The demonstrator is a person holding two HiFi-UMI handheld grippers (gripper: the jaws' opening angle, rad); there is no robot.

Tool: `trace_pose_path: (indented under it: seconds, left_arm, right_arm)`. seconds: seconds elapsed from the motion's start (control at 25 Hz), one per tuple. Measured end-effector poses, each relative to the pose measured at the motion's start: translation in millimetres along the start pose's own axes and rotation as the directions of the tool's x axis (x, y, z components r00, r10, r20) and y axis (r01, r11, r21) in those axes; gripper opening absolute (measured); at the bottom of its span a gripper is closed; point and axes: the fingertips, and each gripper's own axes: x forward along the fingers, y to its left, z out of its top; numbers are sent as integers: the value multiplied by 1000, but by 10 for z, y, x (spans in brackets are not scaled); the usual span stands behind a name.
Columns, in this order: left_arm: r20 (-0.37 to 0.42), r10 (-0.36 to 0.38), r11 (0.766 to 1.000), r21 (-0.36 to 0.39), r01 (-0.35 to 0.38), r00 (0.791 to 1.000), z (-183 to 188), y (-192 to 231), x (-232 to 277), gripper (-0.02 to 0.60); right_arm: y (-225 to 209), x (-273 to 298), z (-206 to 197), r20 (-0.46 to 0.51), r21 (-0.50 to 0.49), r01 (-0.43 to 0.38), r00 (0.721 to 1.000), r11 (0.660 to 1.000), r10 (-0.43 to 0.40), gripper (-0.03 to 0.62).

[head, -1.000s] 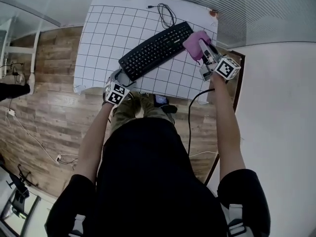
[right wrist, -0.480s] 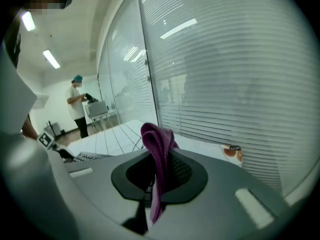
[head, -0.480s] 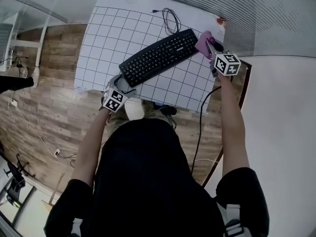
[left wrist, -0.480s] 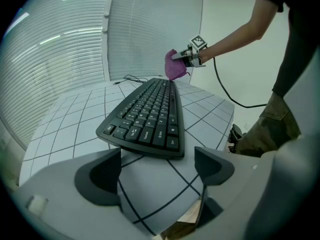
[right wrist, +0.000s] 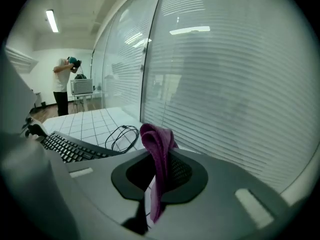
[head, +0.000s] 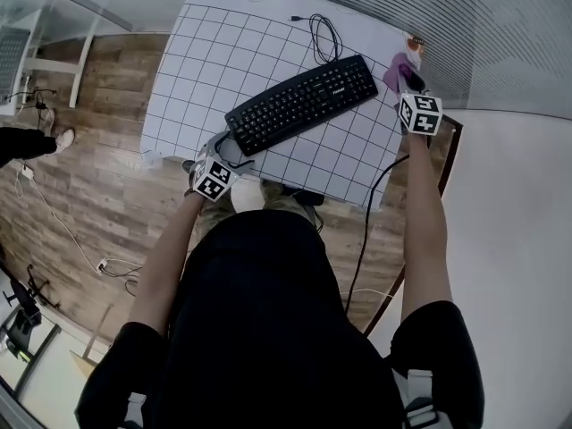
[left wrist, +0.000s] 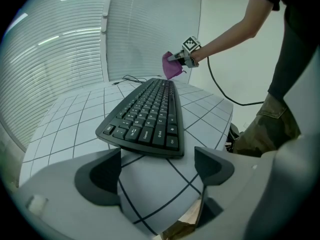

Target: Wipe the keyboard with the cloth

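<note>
The black keyboard (head: pixel 302 103) lies slantwise on the white gridded mat (head: pixel 214 61). In the left gripper view its near end (left wrist: pixel 147 116) sits just beyond my left gripper (left wrist: pixel 156 169), whose jaws have just been opening and stand open with nothing between them. That gripper (head: pixel 225 155) is at the table's front edge. My right gripper (right wrist: pixel 159 176) is shut on the purple cloth (right wrist: pixel 157 149), which stands up in a fold between the pads. In the head view the cloth (head: pixel 396 70) hangs off the keyboard's right end, near the table's right edge.
The keyboard's coiled cable (head: pixel 326 34) lies at the back of the mat. A black cord (head: pixel 368 222) hangs off the table's right side. A window with blinds (right wrist: pixel 225 84) runs close behind the table. A person (right wrist: pixel 64 84) stands far off.
My right gripper has carried the cloth from the keyboard's right end farther right and back, toward the table's corner, rolling as it went. The left gripper stays where it was.
</note>
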Motion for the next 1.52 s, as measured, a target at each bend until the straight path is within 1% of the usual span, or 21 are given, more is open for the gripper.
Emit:
trace_pose_path:
  seconds: [0.04, 0.2, 0.36, 0.44, 0.68, 0.92, 1.12, 1.36, 1.52]
  left_arm:
    - [0, 2, 1000, -3, -2, 1000, 4, 6, -2, 439]
    - [-4, -8, 1000, -7, 8, 1000, 34, 14, 20, 439]
    - [-4, -3, 1000, -9, 3, 1000, 18, 6, 4, 439]
    - [-5, 0, 1000, -13, 0, 1000, 19, 4, 5, 439]
    - [-7, 6, 1000, -12, -6, 1000, 19, 14, 1, 439]
    - [-6, 10, 1000, -12, -10, 1000, 20, 14, 12, 440]
    - [-7, 9, 1000, -12, -9, 1000, 26, 10, 7, 440]
    - [0, 14, 1000, -11, -14, 1000, 20, 16, 20, 440]
    - [1, 12, 1000, -11, -12, 1000, 22, 14, 19, 440]
  right_arm:
    - [71, 61, -80, -25, 0, -16, 1000, 1000, 16, 43]
    - [406, 273, -446, -114, 56, -84, 989, 995, 90, 43]
    - [849, 426, -686, -187, 43, -188, 963, 981, 193, 43]
    - [961, 468, -766, -214, 74, -206, 952, 976, 218, 44]
    - [1052, 525, -816, -228, 202, -179, 948, 963, 224, 43]
    - [1097, 532, -820, -228, 254, -157, 949, 954, 217, 41]
    - [1225, 506, -816, -217, 262, -153, 953, 953, 213, 41]
    - [1398, 497, -814, -208, 244, -187, 948, 951, 240, 43]
    - [1472, 477, -817, -206, 226, -178, 952, 958, 225, 43]
